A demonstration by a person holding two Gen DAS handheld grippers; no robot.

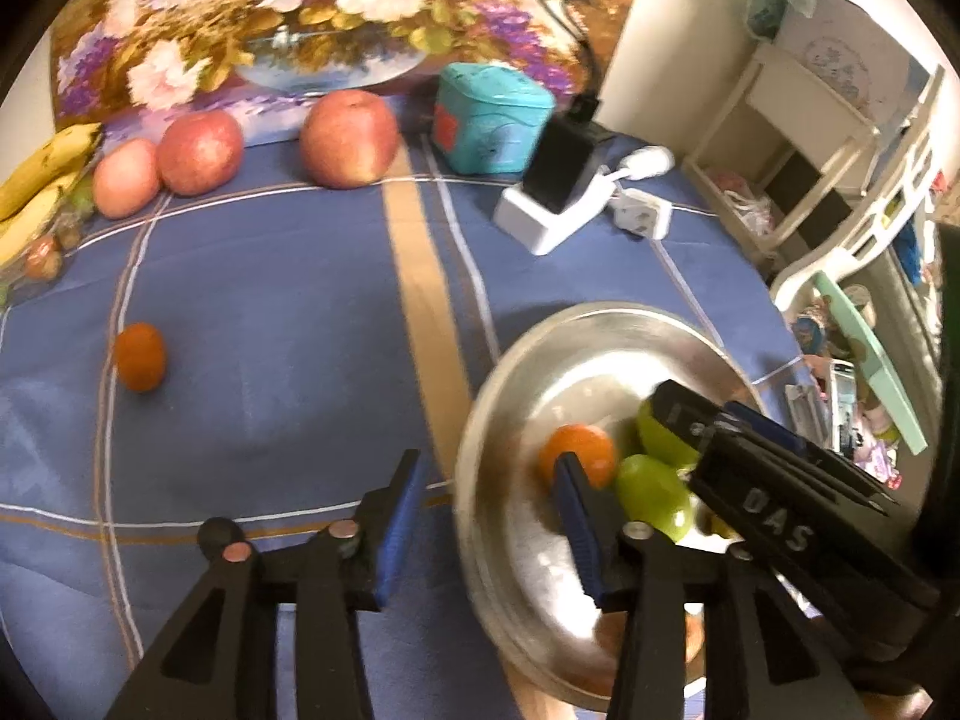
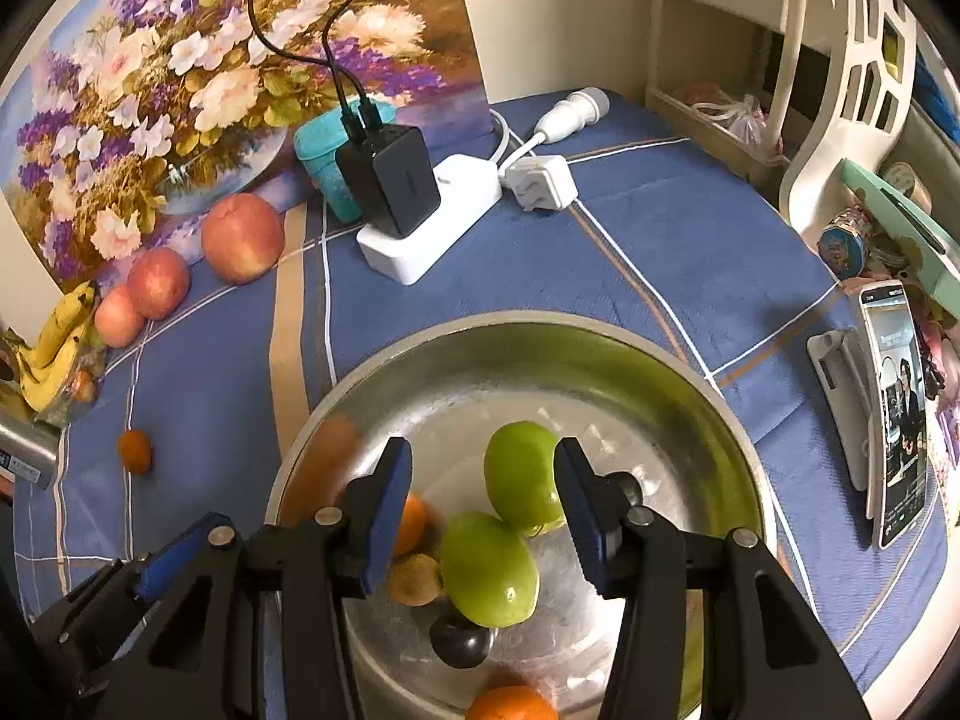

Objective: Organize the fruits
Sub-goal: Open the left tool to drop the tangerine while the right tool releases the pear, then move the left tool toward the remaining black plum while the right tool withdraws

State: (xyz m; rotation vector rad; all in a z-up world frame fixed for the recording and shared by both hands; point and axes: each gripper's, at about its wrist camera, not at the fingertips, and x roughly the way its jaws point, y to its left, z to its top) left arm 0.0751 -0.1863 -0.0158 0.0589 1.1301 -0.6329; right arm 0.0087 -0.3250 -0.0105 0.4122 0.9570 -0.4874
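Bowl (image 2: 708, 396) (near rim cut off) | orange (image 2: 511, 703) half hidden | both jaws spread, empty

The only lettering that can be read is "DAS", in pale raised capitals on the black body of the right hand-held gripper (image 1: 774, 516), seen in the left wrist view where it reaches over the near right of the scene. The phone (image 2: 897, 414) propped at the right edge of the worktop shows a lit screen with lines of text, too small to read. The black charger (image 2: 393, 180) at the far side bears a faint mark that cannot be made out.
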